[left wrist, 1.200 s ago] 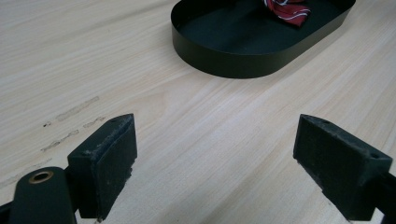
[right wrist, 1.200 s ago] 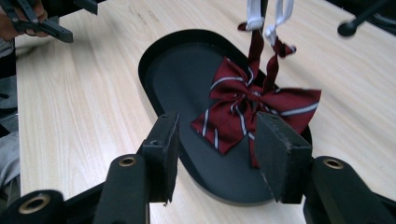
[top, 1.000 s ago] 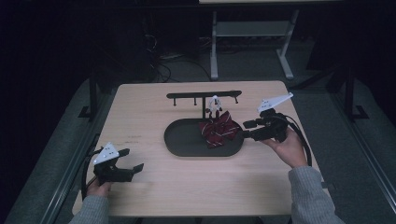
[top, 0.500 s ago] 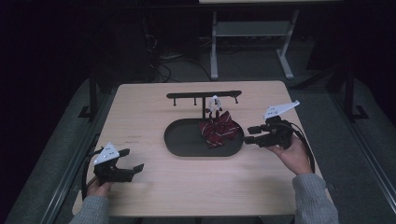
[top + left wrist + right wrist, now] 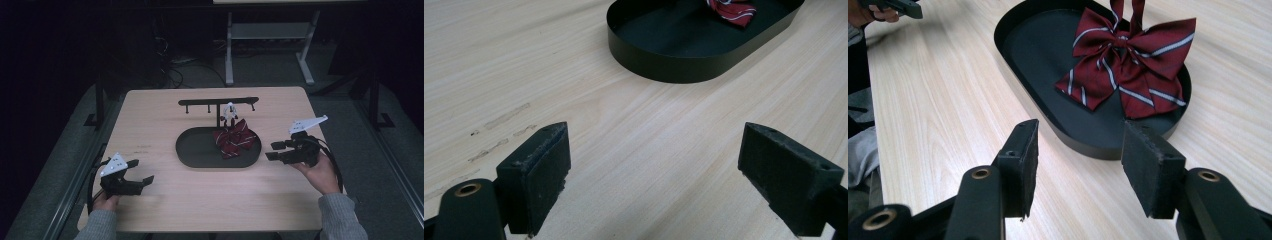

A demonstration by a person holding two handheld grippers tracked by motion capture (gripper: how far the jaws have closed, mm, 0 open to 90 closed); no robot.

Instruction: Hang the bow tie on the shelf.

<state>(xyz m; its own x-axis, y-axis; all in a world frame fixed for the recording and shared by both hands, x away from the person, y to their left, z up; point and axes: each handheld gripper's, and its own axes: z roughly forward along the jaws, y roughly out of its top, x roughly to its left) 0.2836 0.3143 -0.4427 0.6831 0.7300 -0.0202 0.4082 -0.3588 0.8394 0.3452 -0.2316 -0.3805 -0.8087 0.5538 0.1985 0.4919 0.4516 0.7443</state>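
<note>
The bow tie (image 5: 1128, 65) hung from the rack (image 5: 218, 103) into the black tray (image 5: 200, 157), so the spread, empty right gripper (image 5: 1078, 165) needed a clean, unsnagged retreat while the left gripper (image 5: 654, 175) gaped

Dark red bow tie (image 5: 1128, 65) with white stripes, black oval tray (image 5: 1028, 55), pale wood-grain table (image 5: 200, 200)

Dark red striped fabric bow (image 5: 235, 139) lying at right end of black oval metal tray (image 5: 197, 150) on light wooden table (image 5: 215, 200); black gripper in the right hand (image 5: 274, 151) just beside tray, jaws apart, empty.
</note>
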